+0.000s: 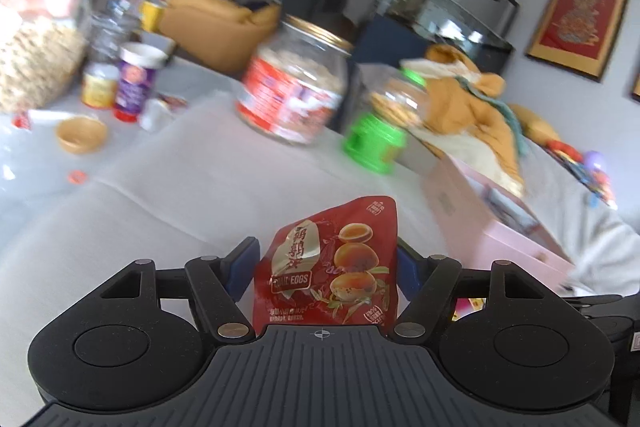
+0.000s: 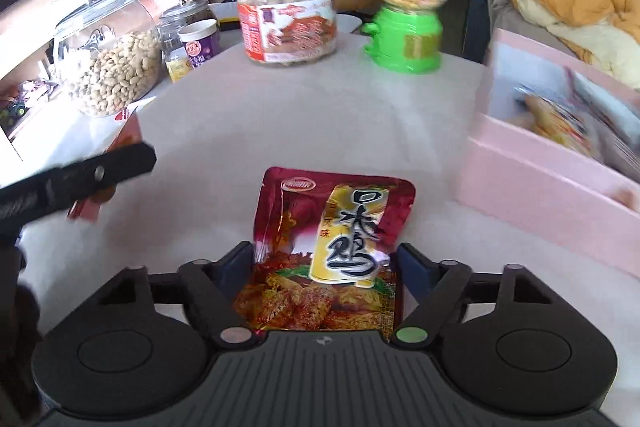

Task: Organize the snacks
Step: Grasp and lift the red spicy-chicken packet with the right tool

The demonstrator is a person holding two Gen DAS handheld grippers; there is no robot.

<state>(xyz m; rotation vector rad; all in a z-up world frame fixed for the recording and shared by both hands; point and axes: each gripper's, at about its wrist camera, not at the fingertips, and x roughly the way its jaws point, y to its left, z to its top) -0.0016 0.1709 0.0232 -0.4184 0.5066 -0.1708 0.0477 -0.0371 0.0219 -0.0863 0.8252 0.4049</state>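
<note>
A red quail-egg packet (image 1: 328, 263) is clamped in the left gripper (image 1: 326, 269) and a red chicken-snack packet (image 2: 332, 247) in the right gripper (image 2: 324, 267), both above the white-covered bench (image 2: 280, 115) beside the pink box (image 2: 532, 167).

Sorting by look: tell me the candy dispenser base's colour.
Bright green, like its cap; the candy dispenser shows best in the right wrist view.

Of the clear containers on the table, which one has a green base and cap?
The small gumball-style dispenser, right of the big red-labelled jar. Its clear globe sits on a bright green base; the peanut jar and the others have none.
</note>
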